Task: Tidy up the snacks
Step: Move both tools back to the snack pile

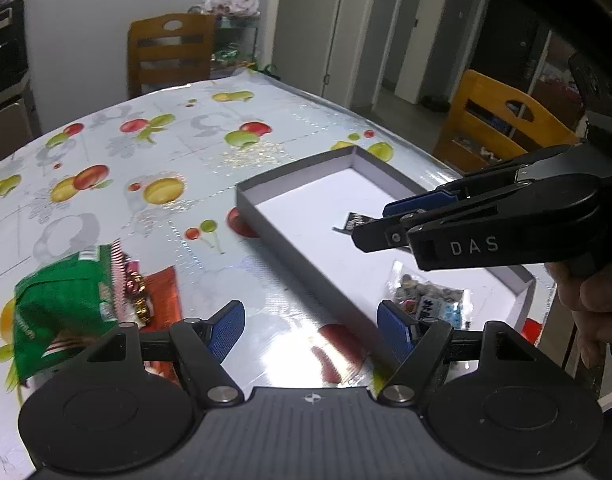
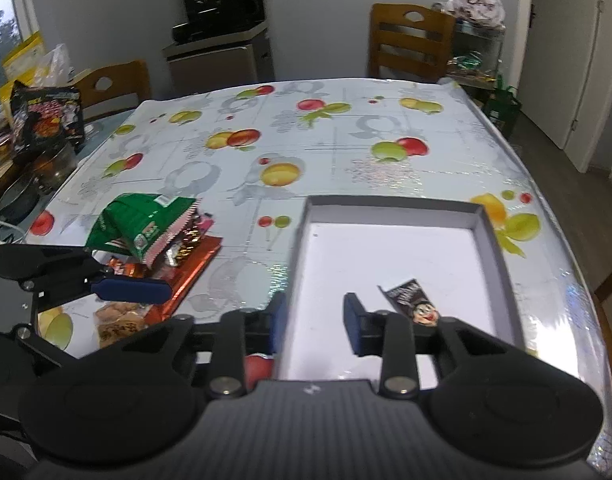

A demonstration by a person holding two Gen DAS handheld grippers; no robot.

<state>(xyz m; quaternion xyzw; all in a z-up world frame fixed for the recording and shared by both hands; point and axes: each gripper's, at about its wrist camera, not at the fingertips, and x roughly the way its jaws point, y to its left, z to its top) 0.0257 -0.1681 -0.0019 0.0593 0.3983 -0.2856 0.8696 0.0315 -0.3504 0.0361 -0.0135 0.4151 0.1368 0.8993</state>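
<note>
A: Left wrist view first. What's there?

B: The left gripper [image 1: 311, 326] hangs with its jaws apart and nothing between them, over the table [image 1: 154, 168] just beside the near long wall of one grey box [image 1: 306, 256]. Two snacks lie in the box: a small black packet [image 1: 355, 222] mid-floor and a clear packet [image 1: 425, 300] toward the near end. By the table's left edge sits a pile: one green bag [image 1: 62, 308] over a red foil pack [image 1: 164, 292]. The right gripper [image 1: 379, 224] reaches in above the box, jaws a little apart, holding nothing I can see; one hand [image 1: 593, 304] grips it.

A: And the right wrist view?

B: The right gripper [image 2: 313, 322] is slightly open and empty over the box's [image 2: 385, 204] near left corner. The black packet [image 2: 411, 300] lies just beside its right finger. The green bag [image 2: 142, 220] tops the pile at left, the left gripper [image 2: 146, 290] beside it. Two wooden chairs stand at the far edge.
</note>
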